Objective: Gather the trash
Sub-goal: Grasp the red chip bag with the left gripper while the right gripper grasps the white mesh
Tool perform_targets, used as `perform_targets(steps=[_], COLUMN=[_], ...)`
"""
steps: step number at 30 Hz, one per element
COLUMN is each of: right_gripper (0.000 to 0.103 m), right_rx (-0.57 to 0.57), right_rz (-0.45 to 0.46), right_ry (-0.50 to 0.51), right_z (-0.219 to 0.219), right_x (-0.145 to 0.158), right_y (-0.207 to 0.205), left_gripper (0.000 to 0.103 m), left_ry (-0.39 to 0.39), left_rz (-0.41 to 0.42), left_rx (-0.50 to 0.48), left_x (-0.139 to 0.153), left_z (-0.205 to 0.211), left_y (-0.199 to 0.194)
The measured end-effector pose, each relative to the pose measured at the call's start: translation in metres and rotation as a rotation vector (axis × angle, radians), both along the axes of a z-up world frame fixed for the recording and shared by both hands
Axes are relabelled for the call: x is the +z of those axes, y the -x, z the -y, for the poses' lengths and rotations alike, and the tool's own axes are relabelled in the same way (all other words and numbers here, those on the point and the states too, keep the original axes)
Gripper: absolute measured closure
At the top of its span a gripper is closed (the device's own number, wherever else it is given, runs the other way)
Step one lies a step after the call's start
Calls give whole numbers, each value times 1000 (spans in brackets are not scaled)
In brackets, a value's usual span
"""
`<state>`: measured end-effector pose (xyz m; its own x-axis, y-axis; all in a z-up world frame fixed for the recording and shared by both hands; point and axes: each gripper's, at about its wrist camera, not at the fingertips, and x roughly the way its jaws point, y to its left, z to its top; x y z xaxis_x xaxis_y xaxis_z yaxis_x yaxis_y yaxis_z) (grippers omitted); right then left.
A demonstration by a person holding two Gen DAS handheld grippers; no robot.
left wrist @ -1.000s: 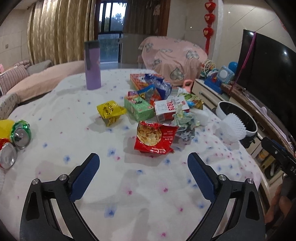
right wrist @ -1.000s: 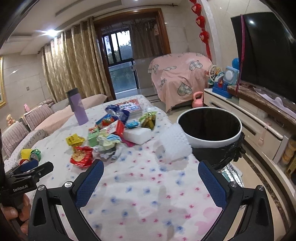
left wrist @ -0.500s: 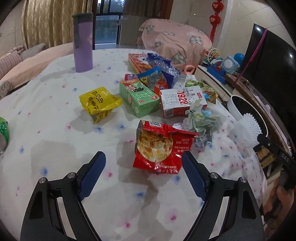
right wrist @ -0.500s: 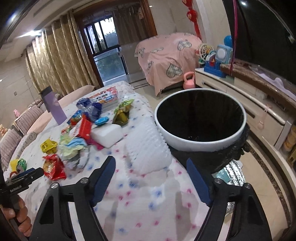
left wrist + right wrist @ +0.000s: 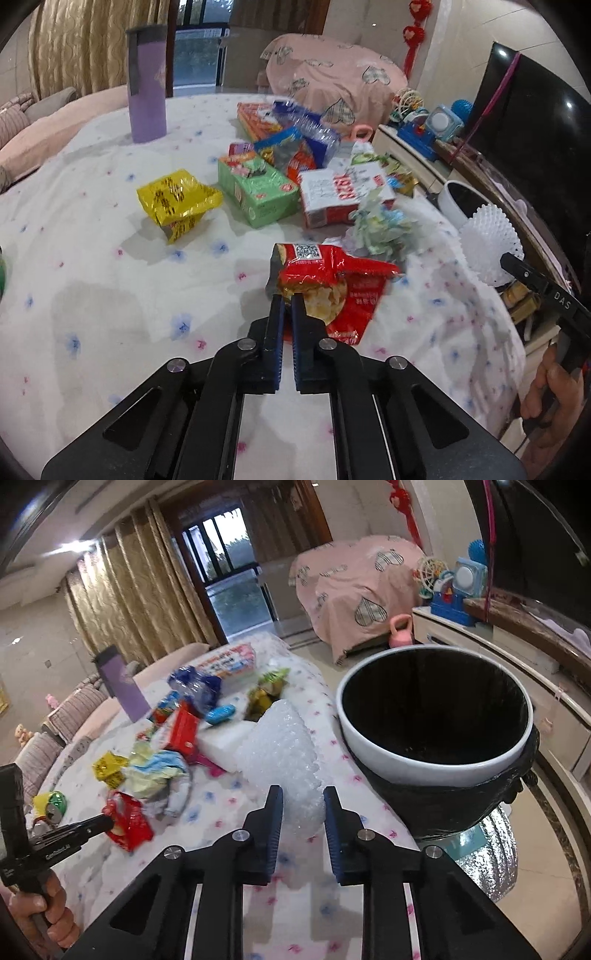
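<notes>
The left gripper has just clamped its jaws onto the near edge of a crumpled red snack bag with a chip picture, which lies on the white cloth with small blue and pink flowers covering the table. The right gripper has just been closing, and its blue pads now press both sides of a white knobbly foam fruit net at the table's edge.

Just beside that edge stands the round white-rimmed waste bin lined with a black bag; its interior shows only dark liner, nothing visible inside.

Remaining litter sits in a cluster mid-table: a yellow foil wrapper, a green cardboard carton, a white and red box, a crumpled pale green and blue wrapper, and blue packets behind. A tall purple tumbler with a grey lid stands upright, well apart from them. Crushed cans lie near the far side.
</notes>
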<state>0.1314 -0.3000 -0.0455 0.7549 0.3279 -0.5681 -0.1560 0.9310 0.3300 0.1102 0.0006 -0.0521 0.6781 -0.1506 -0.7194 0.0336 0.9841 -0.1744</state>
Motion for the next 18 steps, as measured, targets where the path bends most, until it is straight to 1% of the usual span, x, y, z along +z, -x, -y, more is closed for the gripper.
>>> perform_targets(steps=[4,6,14,18], right_gripper=[82,82,82,82], right_rx=[2,2,-18,-38], right_rz=[38,39,71,85], right_ry=[1,25,22,15], right_z=[5,7,21,32], right_x=[16,22,35,41], right_y=[12,13,22,23], left_gripper=[102,102,102,102], left_ry=[-1,8,20,40], left_rz=[43,55,117,139], left_rx=[-17,-26,-98,-150], left_x=[14,20,47,61], left_z=[6,9,36,57], left_y=[6,8,10,4])
